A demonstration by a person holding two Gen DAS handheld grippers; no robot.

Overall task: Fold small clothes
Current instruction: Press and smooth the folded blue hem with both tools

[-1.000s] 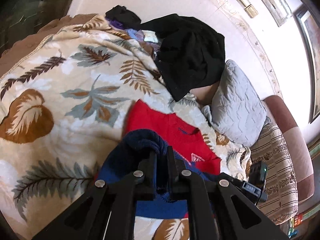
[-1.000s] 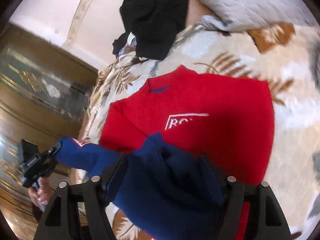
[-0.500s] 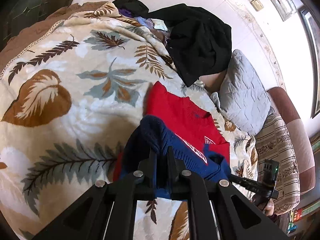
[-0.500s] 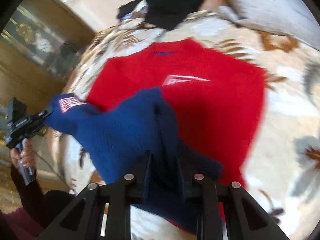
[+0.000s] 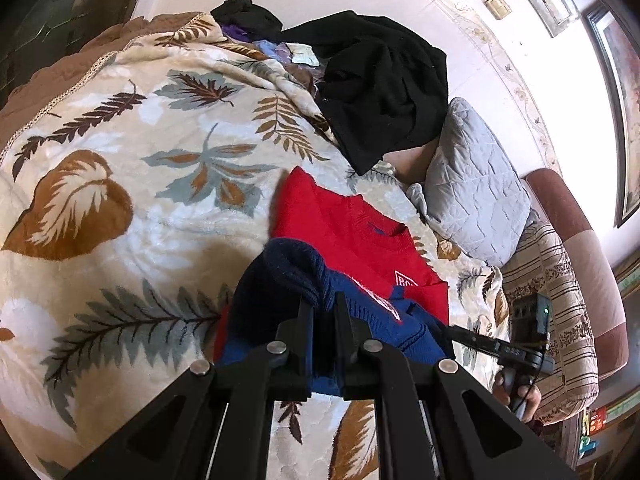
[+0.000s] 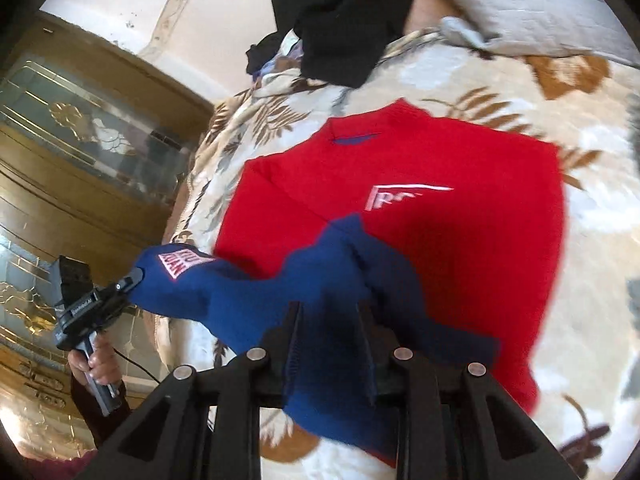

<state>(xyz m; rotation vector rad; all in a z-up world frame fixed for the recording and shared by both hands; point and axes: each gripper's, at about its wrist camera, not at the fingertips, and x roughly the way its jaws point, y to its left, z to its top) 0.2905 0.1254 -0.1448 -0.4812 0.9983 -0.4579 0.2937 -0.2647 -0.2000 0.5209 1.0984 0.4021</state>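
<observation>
While both grippers (image 5: 320, 308) (image 6: 330, 320) pinch it, the sweater's (image 6: 400, 208) blue hem (image 6: 256, 296) lifts.

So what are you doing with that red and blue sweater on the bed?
A person is folding it. The left gripper and the right gripper each pinch the blue bottom part of the sweater and hold it above the red chest. The right jaws are easing open slightly. The sweater lies on a leaf-patterned blanket.

A leaf-patterned blanket (image 5: 168, 184) covers the bed. On it lie a red sweater (image 5: 340, 224), a black garment heap (image 5: 384, 80) and a grey pillow (image 5: 476, 188) toward the far edge.
</observation>
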